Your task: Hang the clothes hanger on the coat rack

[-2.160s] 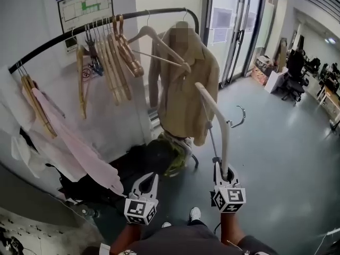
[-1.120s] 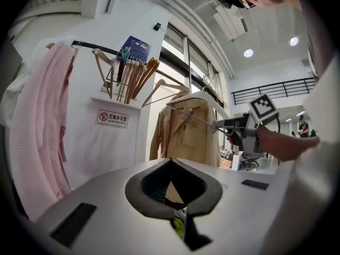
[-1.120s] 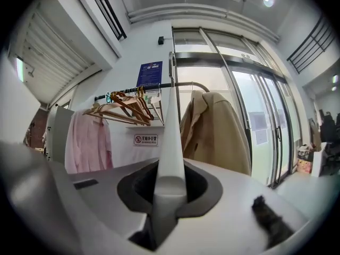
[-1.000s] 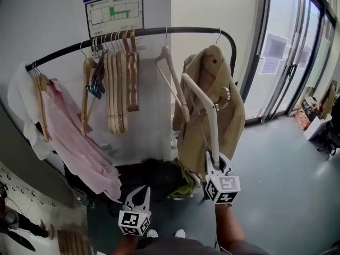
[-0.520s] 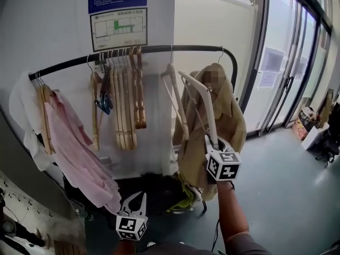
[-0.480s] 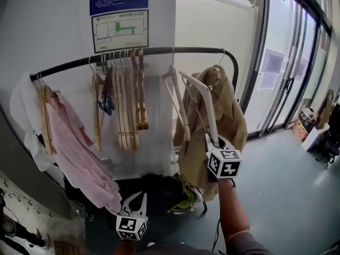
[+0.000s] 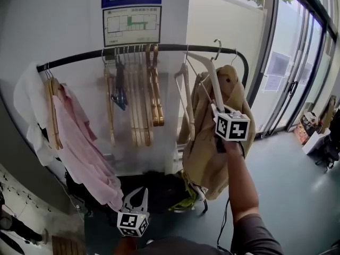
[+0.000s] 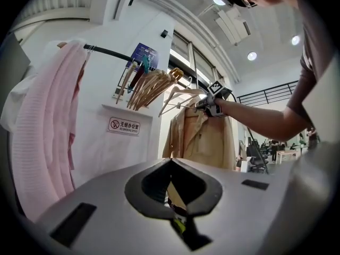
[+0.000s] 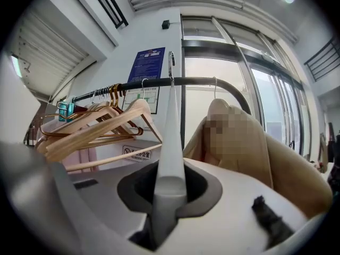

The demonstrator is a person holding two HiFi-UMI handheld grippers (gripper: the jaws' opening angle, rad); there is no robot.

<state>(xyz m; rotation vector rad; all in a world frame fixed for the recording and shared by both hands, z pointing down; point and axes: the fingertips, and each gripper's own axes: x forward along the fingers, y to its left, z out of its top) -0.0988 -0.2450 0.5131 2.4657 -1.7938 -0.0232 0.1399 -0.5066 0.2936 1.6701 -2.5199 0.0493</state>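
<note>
A white clothes hanger [image 7: 211, 84] is held by one arm end in my right gripper [image 7: 218, 109], which is shut on it and raised in front of the black rack rail [image 7: 133, 51]. Its metal hook [image 7: 217, 45] sits at rail height, between an empty wooden hanger [image 7: 186, 100] and the beige jacket [image 7: 218, 142]. In the right gripper view the hanger [image 9: 172, 126] runs up from the right gripper [image 9: 170, 182], and its hook [image 9: 171, 57] pokes just above the rail [image 9: 196, 81]. My left gripper [image 7: 137, 195] hangs low, shut and empty; its jaws meet in the left gripper view [image 8: 170, 163].
Several wooden hangers [image 7: 143, 94] crowd the rail's middle. A pink garment [image 7: 79, 147] hangs at its left end. Dark bags [image 7: 154, 187] lie on the floor beneath the rack. Glass doors [image 7: 287, 73] stand to the right, beyond grey floor.
My right gripper has risen with the white hanger and moved toward the rail, bringing the hook up to rail height. The left gripper stays low.
</note>
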